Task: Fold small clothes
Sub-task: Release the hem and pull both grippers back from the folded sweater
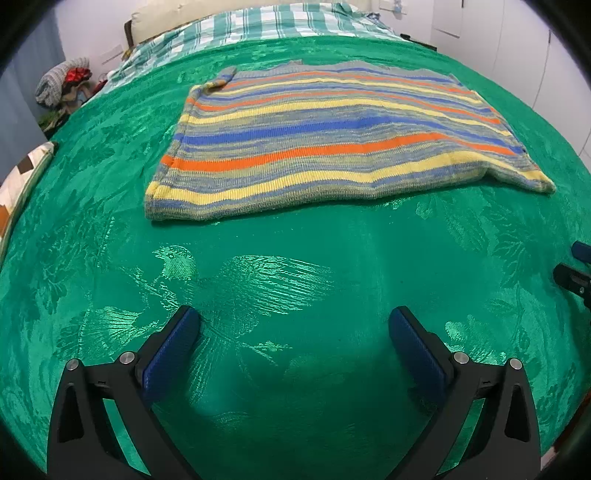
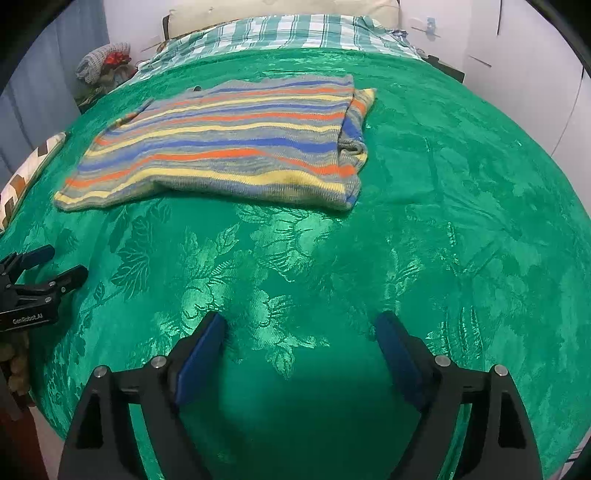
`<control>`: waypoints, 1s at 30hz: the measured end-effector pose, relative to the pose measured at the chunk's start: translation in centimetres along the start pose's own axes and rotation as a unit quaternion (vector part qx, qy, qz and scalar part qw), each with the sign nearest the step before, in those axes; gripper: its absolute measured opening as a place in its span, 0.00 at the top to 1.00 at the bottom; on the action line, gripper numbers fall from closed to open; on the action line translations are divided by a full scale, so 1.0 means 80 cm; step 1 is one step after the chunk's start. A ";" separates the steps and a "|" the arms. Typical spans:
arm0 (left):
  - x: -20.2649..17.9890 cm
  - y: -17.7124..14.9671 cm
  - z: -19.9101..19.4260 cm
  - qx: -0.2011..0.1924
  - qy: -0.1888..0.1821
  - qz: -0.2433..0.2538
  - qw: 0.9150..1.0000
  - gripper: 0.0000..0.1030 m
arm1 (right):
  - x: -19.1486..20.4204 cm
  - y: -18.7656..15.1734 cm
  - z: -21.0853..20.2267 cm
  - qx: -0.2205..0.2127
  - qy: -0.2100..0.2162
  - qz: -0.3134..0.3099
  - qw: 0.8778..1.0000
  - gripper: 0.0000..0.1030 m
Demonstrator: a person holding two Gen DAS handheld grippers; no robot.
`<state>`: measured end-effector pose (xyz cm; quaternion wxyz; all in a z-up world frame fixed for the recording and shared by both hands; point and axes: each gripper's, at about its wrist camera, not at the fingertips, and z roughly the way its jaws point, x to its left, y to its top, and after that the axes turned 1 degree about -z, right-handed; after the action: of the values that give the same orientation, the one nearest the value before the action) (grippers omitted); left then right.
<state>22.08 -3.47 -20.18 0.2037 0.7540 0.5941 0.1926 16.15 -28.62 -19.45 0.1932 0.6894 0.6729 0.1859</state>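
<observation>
A small striped knit sweater (image 1: 332,140), in blue, orange, yellow and grey, lies flat on the green bedspread (image 1: 295,258), its sleeves folded in. It also shows in the right wrist view (image 2: 229,144), with a sleeve tucked along its right edge. My left gripper (image 1: 294,319) is open and empty, hovering over the bedspread short of the sweater's near hem. My right gripper (image 2: 300,325) is open and empty, also short of the hem. The left gripper shows at the left edge of the right wrist view (image 2: 55,264), and the right gripper's fingers (image 1: 576,266) at the right edge of the left wrist view.
A checked green and white sheet (image 1: 280,22) and a cream pillow (image 2: 280,11) lie at the head of the bed. A patterned cushion (image 1: 22,177) sits at the left edge. A pile of clothes (image 1: 62,85) lies beyond the bed's left side. White cupboards (image 1: 517,44) stand on the right.
</observation>
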 end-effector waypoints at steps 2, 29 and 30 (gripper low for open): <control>-0.001 0.000 0.001 -0.001 0.002 0.002 1.000 0.01 | -0.001 -0.001 0.000 0.000 0.001 -0.002 1.000 0.17; -0.065 0.015 -0.066 -0.077 0.007 0.080 0.994 0.03 | -0.069 0.044 -0.037 -0.058 0.088 0.063 0.992 0.12; -0.089 0.020 -0.080 -0.103 -0.005 0.111 0.988 0.03 | -0.091 0.064 -0.037 -0.065 0.101 0.078 0.990 0.12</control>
<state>18.41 -10.23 -14.31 0.2602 0.7916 0.4825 0.2701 18.85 -35.93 -14.24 0.1538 0.7035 0.6195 0.3126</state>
